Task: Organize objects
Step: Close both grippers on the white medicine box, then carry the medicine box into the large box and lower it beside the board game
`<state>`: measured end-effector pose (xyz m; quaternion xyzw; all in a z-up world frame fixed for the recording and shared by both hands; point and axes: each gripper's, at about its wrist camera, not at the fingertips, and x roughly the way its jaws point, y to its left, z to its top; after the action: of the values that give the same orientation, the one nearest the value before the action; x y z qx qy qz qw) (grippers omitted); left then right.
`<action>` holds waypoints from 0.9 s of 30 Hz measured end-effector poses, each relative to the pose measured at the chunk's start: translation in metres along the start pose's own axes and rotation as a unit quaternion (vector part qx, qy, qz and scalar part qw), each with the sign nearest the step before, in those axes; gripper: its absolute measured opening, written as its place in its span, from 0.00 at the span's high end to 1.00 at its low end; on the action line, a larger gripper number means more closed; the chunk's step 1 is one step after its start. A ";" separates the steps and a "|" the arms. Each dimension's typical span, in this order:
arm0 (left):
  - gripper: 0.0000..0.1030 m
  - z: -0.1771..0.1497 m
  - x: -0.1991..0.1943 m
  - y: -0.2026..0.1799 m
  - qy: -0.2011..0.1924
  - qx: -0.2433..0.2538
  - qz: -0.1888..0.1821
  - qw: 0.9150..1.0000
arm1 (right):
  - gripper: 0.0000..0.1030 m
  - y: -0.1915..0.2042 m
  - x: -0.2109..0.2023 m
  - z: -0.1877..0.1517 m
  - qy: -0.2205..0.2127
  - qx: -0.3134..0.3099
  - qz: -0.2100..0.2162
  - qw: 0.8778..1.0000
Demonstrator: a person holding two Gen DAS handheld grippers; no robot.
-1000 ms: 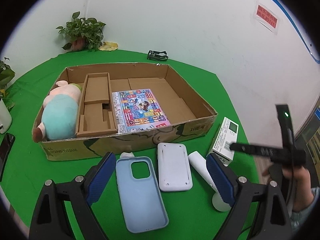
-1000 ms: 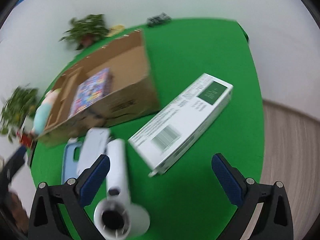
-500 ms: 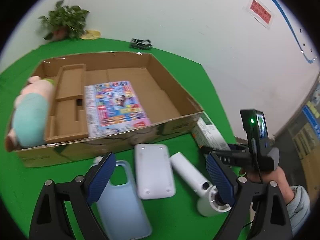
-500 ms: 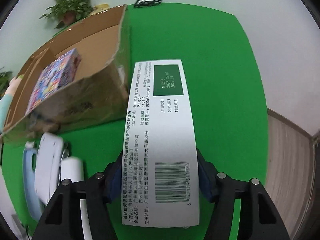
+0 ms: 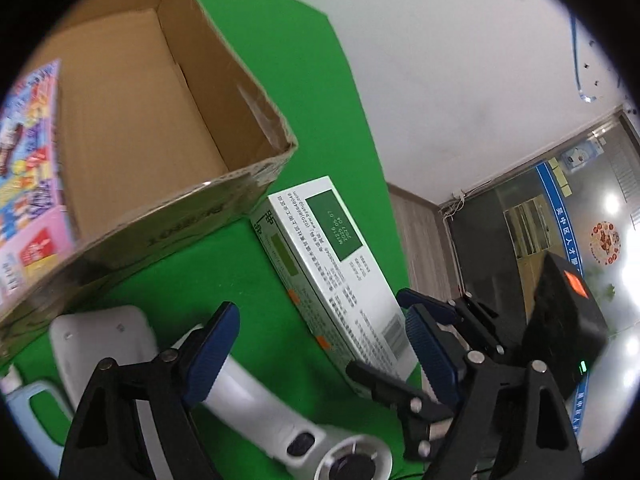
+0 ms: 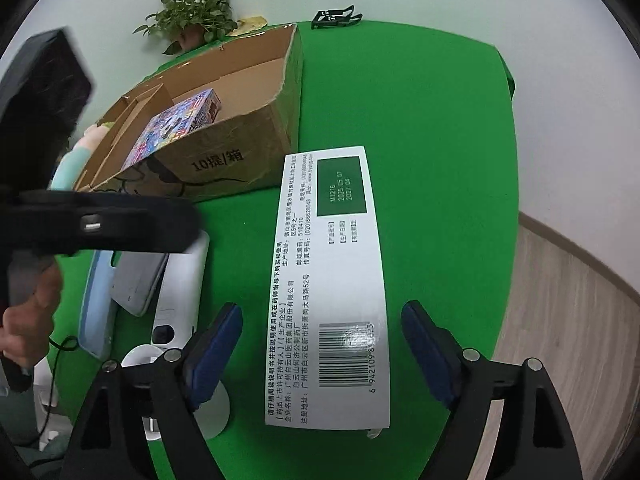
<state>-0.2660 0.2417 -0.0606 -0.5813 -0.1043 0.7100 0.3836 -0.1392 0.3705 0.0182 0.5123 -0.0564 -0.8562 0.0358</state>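
Note:
A long white medicine box [image 6: 332,280] with a green label lies on the green tablecloth [image 6: 432,160], just right of the open cardboard carton [image 6: 232,160]. My right gripper [image 6: 322,354] straddles the box's barcode end. Its jaws are opening, and a gap shows between each pad and the box. My left gripper [image 5: 322,354] hovers over the same end of the medicine box [image 5: 336,276] and a white handheld fan [image 5: 256,400]. It is wide open, closing slightly, and holds nothing. One of the right gripper's fingers [image 5: 426,306] shows beside the box in the left wrist view.
The carton [image 5: 160,120] holds a colourful flat box [image 6: 176,124] and a plush toy [image 6: 76,160]. A white flat device [image 6: 136,280] and a blue phone case [image 6: 96,300] lie left of the fan [image 6: 180,280]. The table's edge and a wooden floor [image 6: 560,320] lie to the right.
My left gripper swung right and dipped from facing the carton to the medicine box and fan. My right gripper's jaws, tight on the box half a second ago, now stand off its sides.

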 end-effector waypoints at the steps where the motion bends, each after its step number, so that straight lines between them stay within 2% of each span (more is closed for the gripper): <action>1: 0.19 0.003 0.007 0.001 0.009 -0.007 -0.004 1.000 | 0.21 0.003 0.001 0.002 -0.001 -0.003 -0.004 1.000; 2: 0.22 0.006 0.013 0.003 0.015 -0.015 -0.008 1.000 | 0.21 0.007 0.003 0.003 0.001 -0.005 -0.006 1.000; 4: 0.28 0.009 0.022 0.006 0.028 -0.032 -0.014 0.999 | 0.28 0.009 0.007 0.002 0.007 -0.009 -0.010 1.000; 5: 0.29 0.009 0.026 0.008 0.034 -0.038 -0.020 0.998 | 0.37 0.011 0.009 0.004 0.009 -0.012 -0.016 1.000; 6: 0.31 0.008 0.029 0.007 0.036 -0.039 -0.018 0.998 | 0.40 0.007 0.009 0.001 0.011 -0.014 -0.021 1.000; 9: 0.32 0.011 0.032 0.005 0.039 -0.032 -0.014 0.999 | 0.42 0.007 0.007 0.002 0.005 -0.014 -0.022 1.000; 11: 0.47 0.012 0.033 0.006 0.042 -0.040 -0.018 0.998 | 0.42 0.005 0.005 0.005 0.002 -0.001 -0.013 1.000; 13: 0.55 0.013 0.036 0.009 0.046 -0.044 -0.009 0.998 | 0.43 -0.001 0.002 0.007 0.001 0.030 0.017 0.999; 18: 0.57 0.013 0.033 0.006 0.044 -0.041 -0.017 0.998 | 0.43 -0.008 -0.006 0.010 -0.007 0.065 0.054 0.996; 22: 0.59 0.014 0.024 -0.004 0.029 -0.033 -0.022 0.999 | 0.43 -0.004 -0.023 0.013 -0.026 0.061 0.044 0.997; 27: 0.67 0.020 -0.013 -0.024 -0.017 -0.006 -0.035 0.999 | 0.44 0.002 -0.052 0.024 -0.067 0.050 0.032 0.996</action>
<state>-0.2738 0.2560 -0.0304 -0.5673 -0.1349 0.7056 0.4027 -0.1355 0.3764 0.0748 0.4533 -0.1177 -0.8829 0.0334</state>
